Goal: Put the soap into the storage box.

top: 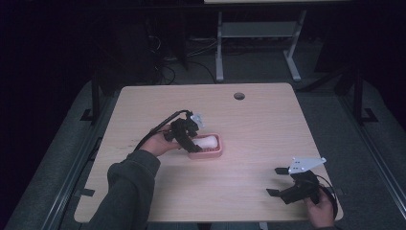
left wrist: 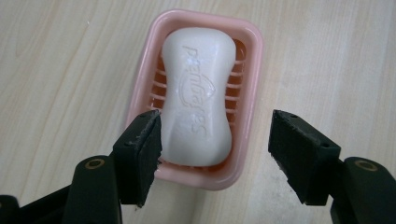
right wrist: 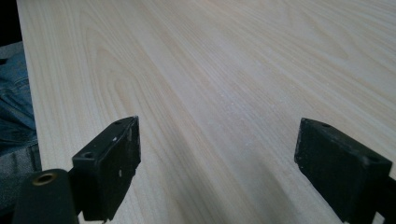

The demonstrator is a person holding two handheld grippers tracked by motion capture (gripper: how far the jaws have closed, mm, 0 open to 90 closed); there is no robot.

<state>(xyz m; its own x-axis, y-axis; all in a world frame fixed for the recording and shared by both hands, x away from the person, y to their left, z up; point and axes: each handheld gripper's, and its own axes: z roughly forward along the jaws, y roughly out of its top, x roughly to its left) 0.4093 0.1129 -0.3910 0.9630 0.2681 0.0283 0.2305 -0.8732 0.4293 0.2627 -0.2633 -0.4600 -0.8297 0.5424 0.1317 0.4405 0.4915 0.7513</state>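
A white bar of soap [top: 207, 142] [left wrist: 198, 93] lies in a pink ribbed soap dish [top: 210, 154] [left wrist: 250, 88] near the middle of the wooden table [top: 258, 124]. My left gripper [top: 191, 143] [left wrist: 215, 123] hovers at the dish's near end, open. Its left pad [left wrist: 142, 154] sits close beside the soap and over the dish rim, while the right pad [left wrist: 299, 149] stands well off the dish over bare wood. My right gripper [top: 275, 181] [right wrist: 219, 135] rests low at the table's front right corner, open, with bare tabletop between its jaws.
A round cable hole [top: 239, 96] sits near the table's far edge. Beyond the table stand a metal frame's legs [top: 219, 48] on dark floor. In the right gripper view the table's edge [right wrist: 28, 93] runs along the left, with blue fabric [right wrist: 14, 107] past it.
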